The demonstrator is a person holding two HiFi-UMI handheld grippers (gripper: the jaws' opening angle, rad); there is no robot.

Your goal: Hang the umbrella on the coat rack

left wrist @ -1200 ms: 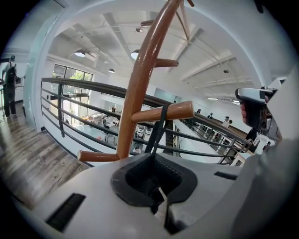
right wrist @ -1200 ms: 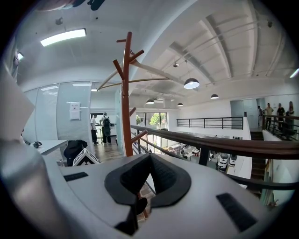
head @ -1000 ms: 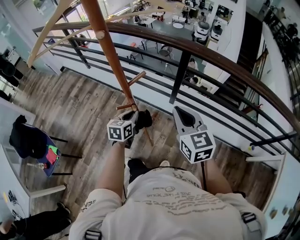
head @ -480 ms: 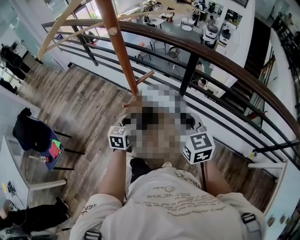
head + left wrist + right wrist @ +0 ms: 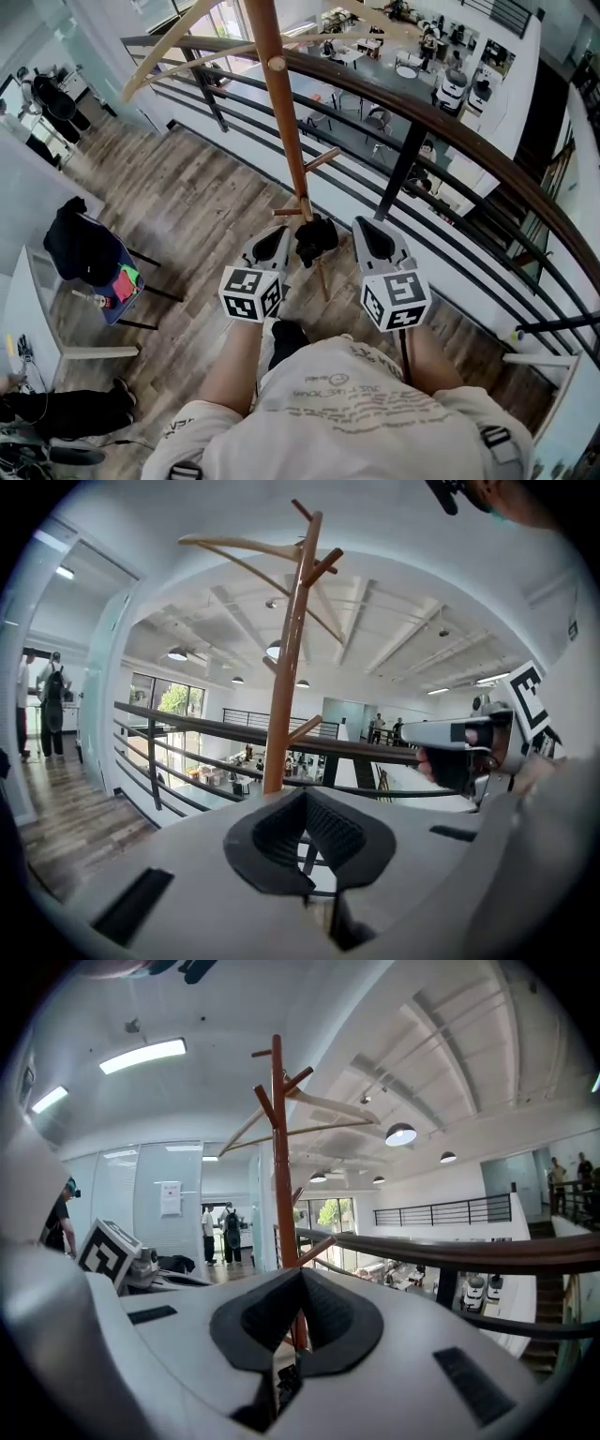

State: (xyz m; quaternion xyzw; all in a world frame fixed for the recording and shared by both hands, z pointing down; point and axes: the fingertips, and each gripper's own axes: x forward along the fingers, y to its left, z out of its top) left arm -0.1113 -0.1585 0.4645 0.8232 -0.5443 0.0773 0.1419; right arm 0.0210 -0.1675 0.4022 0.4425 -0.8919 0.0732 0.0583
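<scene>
The brown wooden coat rack (image 5: 281, 112) rises straight ahead, close to the railing; it also stands beyond the jaws in the left gripper view (image 5: 283, 696) and the right gripper view (image 5: 281, 1176). A small black folded umbrella (image 5: 314, 240) hangs by the short low peg (image 5: 288, 212) on the pole. My left gripper (image 5: 272, 242) sits just left of the umbrella, apart from it, jaws shut and empty. My right gripper (image 5: 373, 234) is just right of it, also shut on nothing. Both point at the pole.
A dark curved handrail with black bars (image 5: 450, 122) runs across right behind the rack, with a lower floor beyond. A chair with a black coat (image 5: 82, 251) stands at the left on the wooden floor. People stand far off at the left (image 5: 45, 700).
My left gripper, which was against the black umbrella a second ago, has drawn back to the left. The umbrella stays by the low peg. The head view has tilted slightly.
</scene>
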